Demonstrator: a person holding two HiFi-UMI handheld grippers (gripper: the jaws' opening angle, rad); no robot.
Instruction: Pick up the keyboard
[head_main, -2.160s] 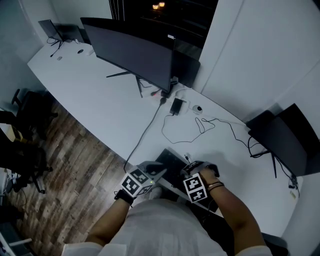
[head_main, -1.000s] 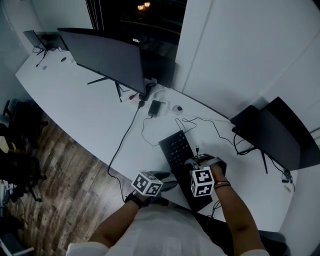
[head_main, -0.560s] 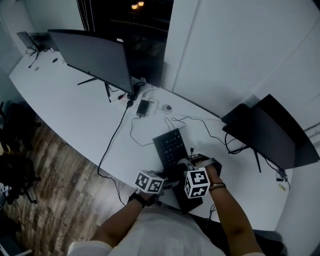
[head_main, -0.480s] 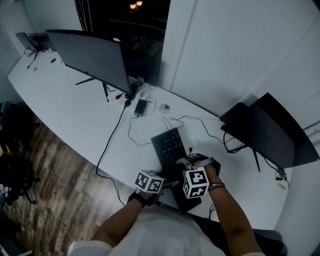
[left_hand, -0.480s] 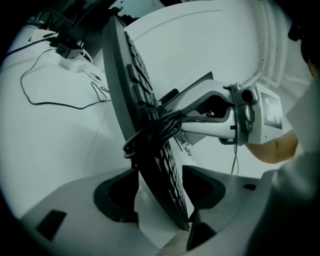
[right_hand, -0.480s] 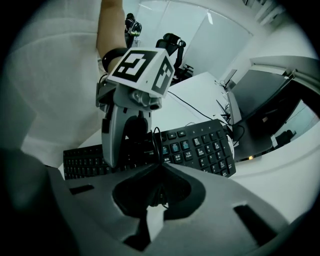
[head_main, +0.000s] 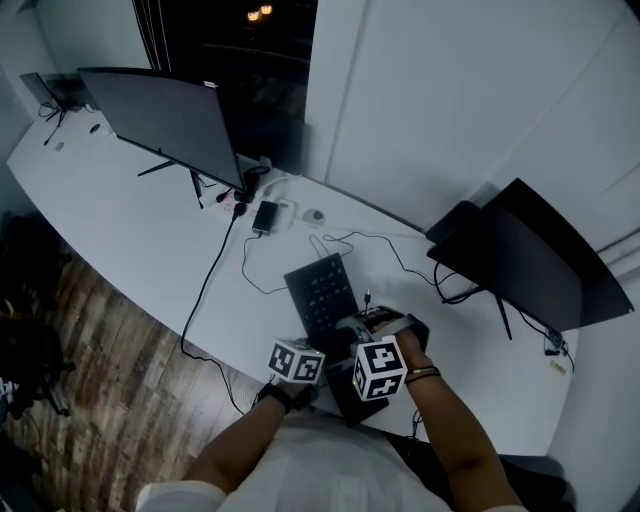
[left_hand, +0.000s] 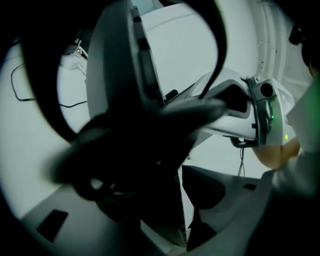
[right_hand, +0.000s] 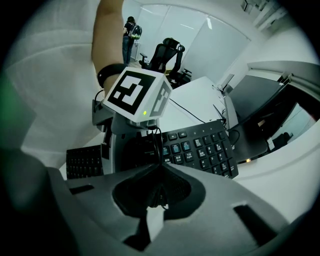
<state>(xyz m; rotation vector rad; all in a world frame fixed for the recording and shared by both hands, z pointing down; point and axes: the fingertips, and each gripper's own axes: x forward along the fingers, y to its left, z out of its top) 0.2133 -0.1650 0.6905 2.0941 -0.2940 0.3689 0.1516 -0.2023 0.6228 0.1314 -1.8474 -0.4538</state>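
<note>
The black keyboard (head_main: 318, 292) lies lengthwise on the white desk (head_main: 120, 215), its near end between my two grippers. My right gripper (head_main: 352, 332) is shut on the keyboard's right edge; in the right gripper view its jaws (right_hand: 159, 174) meet over that thin edge, and the keys (right_hand: 200, 147) spread beyond. My left gripper (head_main: 322, 358) sits at the keyboard's near left side, jaws open. The left gripper view is dark and blurred: a black mass fills the space just ahead of the left gripper (left_hand: 182, 200), and the right gripper (left_hand: 240, 112) shows beyond.
A wide monitor (head_main: 160, 115) stands at the back left and a second one (head_main: 520, 260) at the right. Loose cables (head_main: 375, 240) and a power brick (head_main: 265, 215) lie behind the keyboard. Wood floor (head_main: 90, 350) lies past the desk's edge. An office chair (right_hand: 167, 55) stands farther off.
My left gripper has slid toward the keyboard's near end, closer to the right gripper. The right gripper stays shut on the keyboard and has risen slightly.
</note>
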